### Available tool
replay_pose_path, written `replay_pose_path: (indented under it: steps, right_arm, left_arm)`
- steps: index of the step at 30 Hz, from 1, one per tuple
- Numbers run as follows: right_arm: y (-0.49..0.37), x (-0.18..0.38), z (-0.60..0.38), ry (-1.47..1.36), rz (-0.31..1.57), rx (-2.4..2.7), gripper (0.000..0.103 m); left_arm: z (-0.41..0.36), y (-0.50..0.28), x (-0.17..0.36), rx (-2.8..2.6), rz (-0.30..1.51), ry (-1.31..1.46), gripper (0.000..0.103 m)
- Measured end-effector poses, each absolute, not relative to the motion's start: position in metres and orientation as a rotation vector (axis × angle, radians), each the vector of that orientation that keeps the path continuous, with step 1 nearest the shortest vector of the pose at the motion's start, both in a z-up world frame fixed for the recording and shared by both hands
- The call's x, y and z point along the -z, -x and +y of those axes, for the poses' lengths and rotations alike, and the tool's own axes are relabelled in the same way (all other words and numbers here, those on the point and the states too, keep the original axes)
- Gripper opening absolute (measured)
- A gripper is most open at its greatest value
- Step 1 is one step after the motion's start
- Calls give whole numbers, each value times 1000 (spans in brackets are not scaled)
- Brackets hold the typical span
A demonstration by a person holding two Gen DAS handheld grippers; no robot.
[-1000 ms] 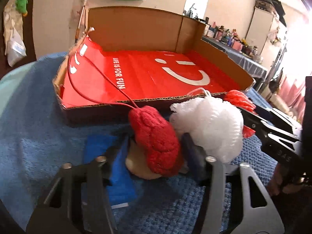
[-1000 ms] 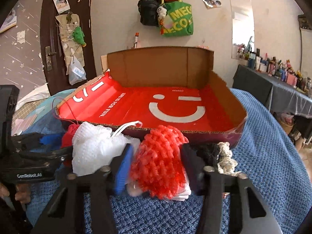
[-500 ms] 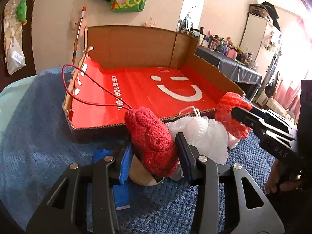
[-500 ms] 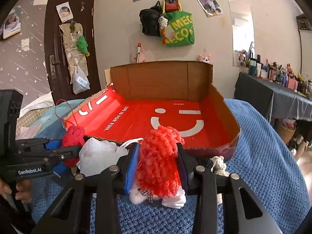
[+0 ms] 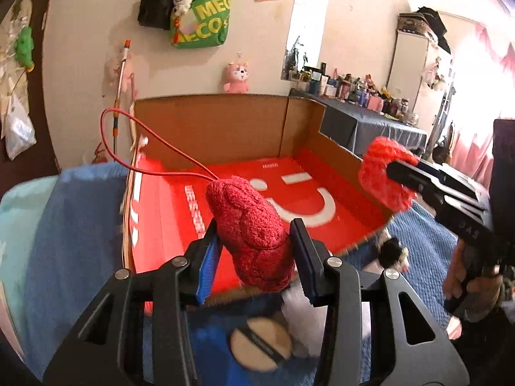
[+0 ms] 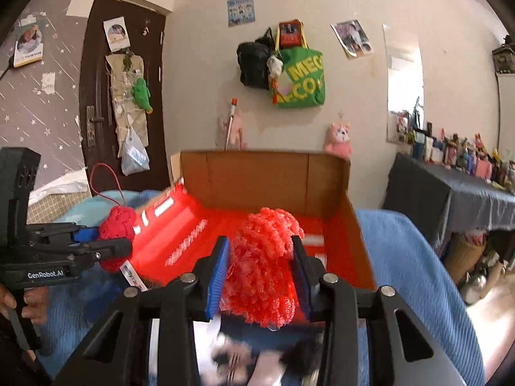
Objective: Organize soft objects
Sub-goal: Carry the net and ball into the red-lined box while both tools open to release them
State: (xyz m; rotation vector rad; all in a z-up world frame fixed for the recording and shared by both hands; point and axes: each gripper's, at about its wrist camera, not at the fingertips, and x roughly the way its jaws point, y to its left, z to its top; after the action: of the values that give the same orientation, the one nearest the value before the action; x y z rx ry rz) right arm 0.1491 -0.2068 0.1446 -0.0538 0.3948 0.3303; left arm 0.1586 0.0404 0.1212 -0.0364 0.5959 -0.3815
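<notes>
The left gripper (image 5: 254,251) is clamped on a dark red, knobbly towelling plush (image 5: 254,241) with a thin red cord loop (image 5: 128,141), and the right gripper (image 6: 260,273) is clamped on a bright red, frilly mesh bath pouf (image 6: 264,263); the right jaws have just been closing, and the pouf sits squeezed between them. Both soft things hang clear of the blue knitted blanket (image 5: 64,241), at the near edge of the shallow cardboard box with a red smiley-printed floor (image 5: 309,199).

The step in hand looks like carrying both pieces over the near wall and setting them inside. To do it well, hold each grip firm, because both items are squashy and could slip from the pads when jolted. Bring them well past the near wall before lowering, so neither catches the cardboard lip. Mind the cord loop: it arcs out over the box's left wall and could snag there, so swing the plush inward and let the cord trail after it. Put the two down well apart on the red floor, plush to the left and pouf to the right, so the grippers do not meet over the box. Let go only once each piece rests on the floor.

A white pouf (image 5: 305,315) and a round beige powder puff (image 5: 257,344) lie on the blanket under the left gripper, not yet boxed.
</notes>
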Motion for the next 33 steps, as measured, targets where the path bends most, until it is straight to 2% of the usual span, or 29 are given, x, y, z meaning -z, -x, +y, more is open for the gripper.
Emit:
replay_pose_path:
  steps: [6,15,25,33]
  right_arm:
    - [-224,-167,-203,115,442,-330,40]
    - [-348,-138,-188,218,734,-289,40]
    - [-400,-103,-178,312,915,-206,40]
    - [-420,-93,-176,325,969,-177,42]
  left_arm:
    - [35,-219,-139,378,639,-45,40]
    - [19,-311,-126,334,808,-145,40]
    - [19,-381,-90,242,992,-138,40]
    - [17,-399,-75,234,1044,-124,41]
